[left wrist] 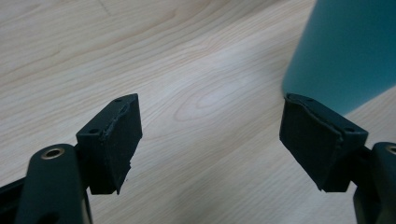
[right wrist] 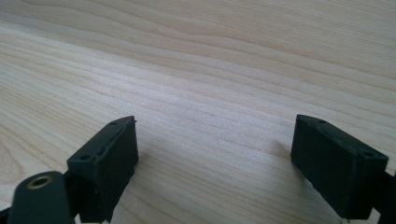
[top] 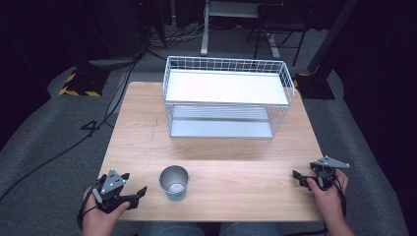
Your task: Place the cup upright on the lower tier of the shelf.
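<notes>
A teal cup (top: 174,183) with a shiny metal inside stands upright near the front edge of the wooden table (top: 211,147). My left gripper (top: 134,191) rests at the front left, a short way left of the cup, jaws open and empty. In the left gripper view the cup's teal wall (left wrist: 345,51) rises beyond the right jaw, apart from it, with the left gripper (left wrist: 210,140) over bare wood. My right gripper (top: 301,180) lies at the front right, open and empty. Its own view has the right gripper (right wrist: 215,163) low over bare wood.
A white wire rack (top: 227,98) with a white top shelf and a grey lower shelf stands at the back middle of the table. Beyond the table are grey carpet, cables and stand legs (top: 204,34).
</notes>
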A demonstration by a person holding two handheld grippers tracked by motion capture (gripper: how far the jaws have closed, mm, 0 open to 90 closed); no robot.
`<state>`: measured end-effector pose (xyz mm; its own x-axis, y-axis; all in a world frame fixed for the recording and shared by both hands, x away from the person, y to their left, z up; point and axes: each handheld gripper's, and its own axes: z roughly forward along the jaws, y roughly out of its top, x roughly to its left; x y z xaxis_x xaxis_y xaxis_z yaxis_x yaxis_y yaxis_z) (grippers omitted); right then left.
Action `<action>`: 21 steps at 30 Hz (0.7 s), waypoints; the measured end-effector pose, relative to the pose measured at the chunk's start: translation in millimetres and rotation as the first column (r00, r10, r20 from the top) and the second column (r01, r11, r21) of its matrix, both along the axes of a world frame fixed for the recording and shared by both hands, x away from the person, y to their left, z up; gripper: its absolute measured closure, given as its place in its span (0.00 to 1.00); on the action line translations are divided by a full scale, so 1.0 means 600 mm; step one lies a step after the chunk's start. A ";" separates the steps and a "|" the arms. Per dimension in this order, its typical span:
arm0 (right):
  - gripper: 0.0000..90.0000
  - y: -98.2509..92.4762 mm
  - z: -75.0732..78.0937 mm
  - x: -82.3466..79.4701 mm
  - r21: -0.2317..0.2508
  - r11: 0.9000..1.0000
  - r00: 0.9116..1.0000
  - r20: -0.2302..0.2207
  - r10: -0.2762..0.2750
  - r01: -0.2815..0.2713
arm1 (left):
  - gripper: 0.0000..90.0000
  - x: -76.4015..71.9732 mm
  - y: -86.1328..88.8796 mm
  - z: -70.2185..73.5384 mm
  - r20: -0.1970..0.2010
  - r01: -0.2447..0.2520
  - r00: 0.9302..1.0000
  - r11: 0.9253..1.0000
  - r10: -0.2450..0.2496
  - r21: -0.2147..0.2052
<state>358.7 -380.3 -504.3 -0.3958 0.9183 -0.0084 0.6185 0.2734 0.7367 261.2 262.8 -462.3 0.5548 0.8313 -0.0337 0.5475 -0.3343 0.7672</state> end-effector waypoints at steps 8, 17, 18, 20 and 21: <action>0.17 0.000 0.000 0.000 0.000 1.000 1.000 0.000 0.000 0.000 | 0.22 -0.017 -0.035 0.011 -0.009 0.073 0.997 0.997 -0.073 0.023; 0.17 0.000 0.000 0.000 0.001 1.000 1.000 0.000 0.000 0.000 | 0.18 -0.036 -0.043 0.000 0.002 0.112 0.994 0.994 -0.112 -0.010; 0.17 0.000 0.000 0.000 0.000 1.000 1.000 0.000 0.000 0.000 | 0.18 -0.040 -0.046 -0.003 0.002 0.117 0.993 0.993 -0.117 -0.020; 0.17 0.000 0.000 0.000 0.001 1.000 1.000 0.000 0.000 0.000 | 0.18 -0.047 -0.052 -0.008 0.008 0.123 0.992 0.991 -0.123 -0.043; 0.17 0.000 0.000 0.000 0.000 1.000 1.000 0.000 0.003 -0.003 | 0.18 -0.050 -0.054 -0.013 0.011 0.127 0.992 0.990 -0.126 -0.065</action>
<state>358.9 -380.2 -504.4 -0.3981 0.9173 -0.0084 0.6176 0.2748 0.7369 231.0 230.4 -470.0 0.6556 0.7507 -0.0816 0.4989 -0.3495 0.7931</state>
